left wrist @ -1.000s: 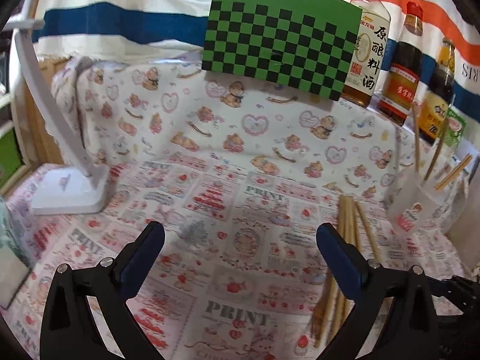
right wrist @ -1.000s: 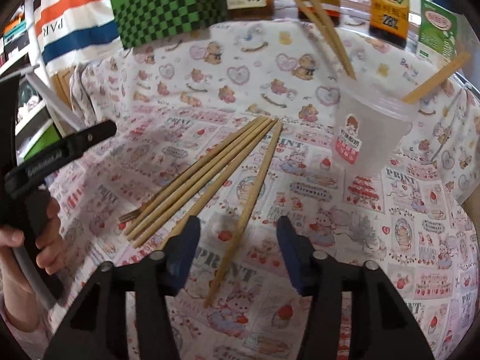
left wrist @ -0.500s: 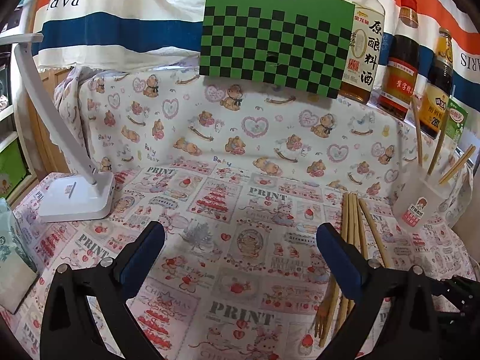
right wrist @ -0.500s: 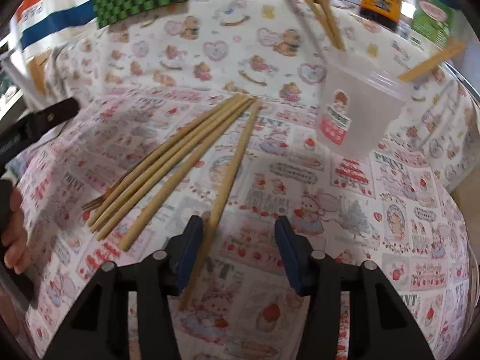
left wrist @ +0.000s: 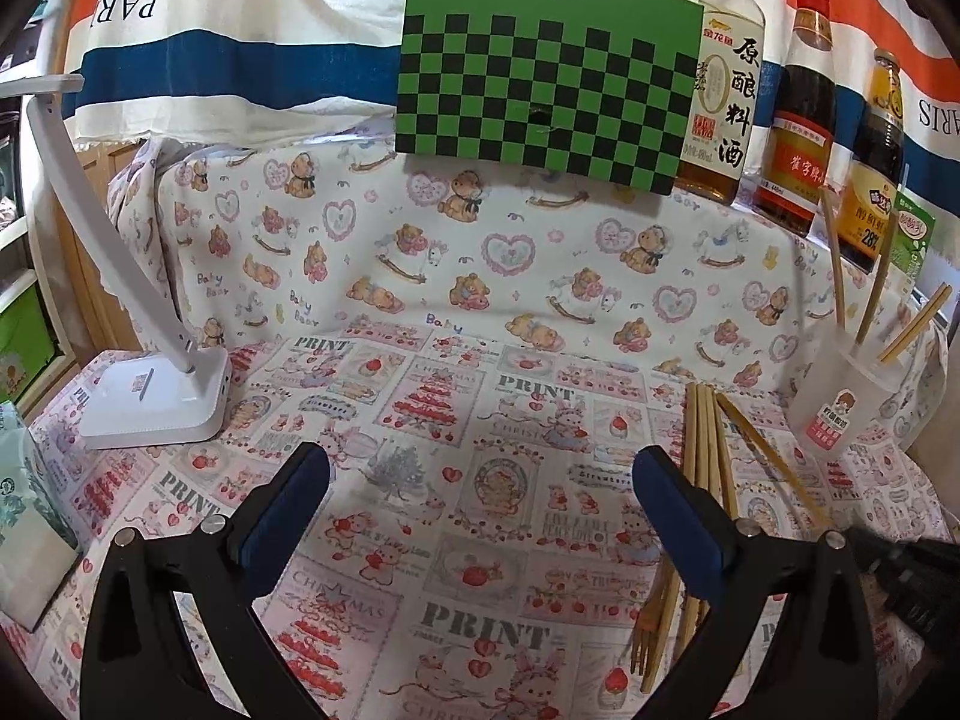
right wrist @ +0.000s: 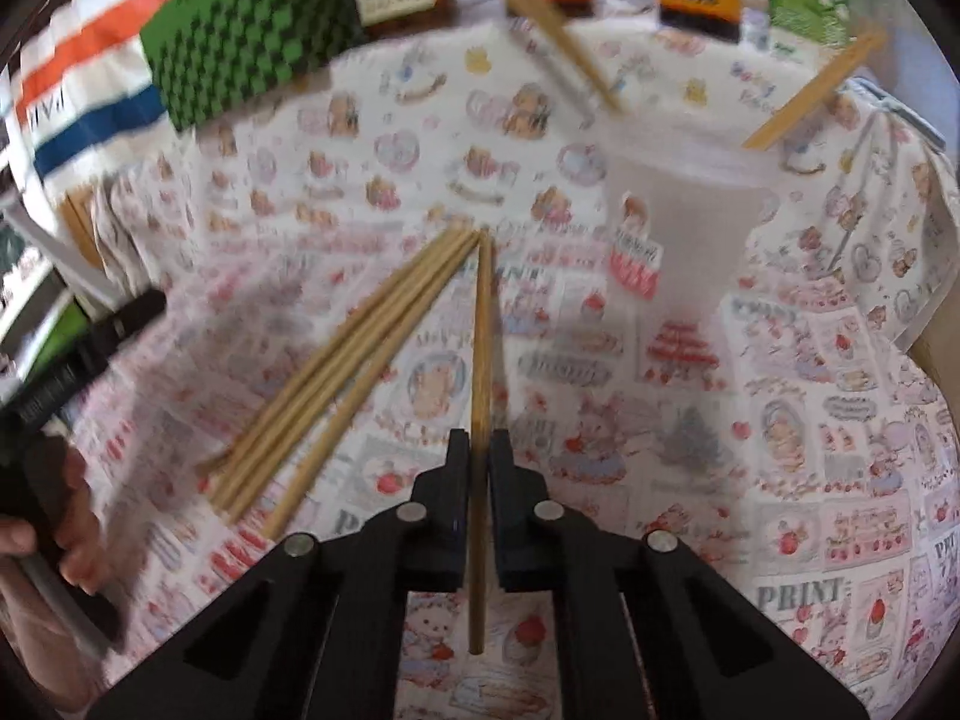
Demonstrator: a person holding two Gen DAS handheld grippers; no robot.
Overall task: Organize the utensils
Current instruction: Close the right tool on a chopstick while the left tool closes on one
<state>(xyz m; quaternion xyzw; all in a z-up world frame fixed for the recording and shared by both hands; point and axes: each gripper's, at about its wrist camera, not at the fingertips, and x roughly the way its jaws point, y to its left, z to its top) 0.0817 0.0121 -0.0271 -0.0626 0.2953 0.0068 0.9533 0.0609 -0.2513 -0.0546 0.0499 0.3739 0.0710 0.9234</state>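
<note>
Left wrist view: low over the table [left wrist: 456, 420], facing the checkerboard [left wrist: 549, 90]. Right wrist view: nearer, blurred, seemingly angled downward. Shared: chopsticks [right wrist: 336, 372], cup [right wrist: 678, 228].

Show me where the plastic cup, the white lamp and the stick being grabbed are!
plastic cup [left wrist: 840, 402], left wrist view, on its frosted side wall.
white lamp [left wrist: 159, 399], left wrist view, on its flat square base.
chopstick [right wrist: 480, 348], right wrist view, on its shaft ahead of the right hand-held gripper [right wrist: 478, 450].
</note>
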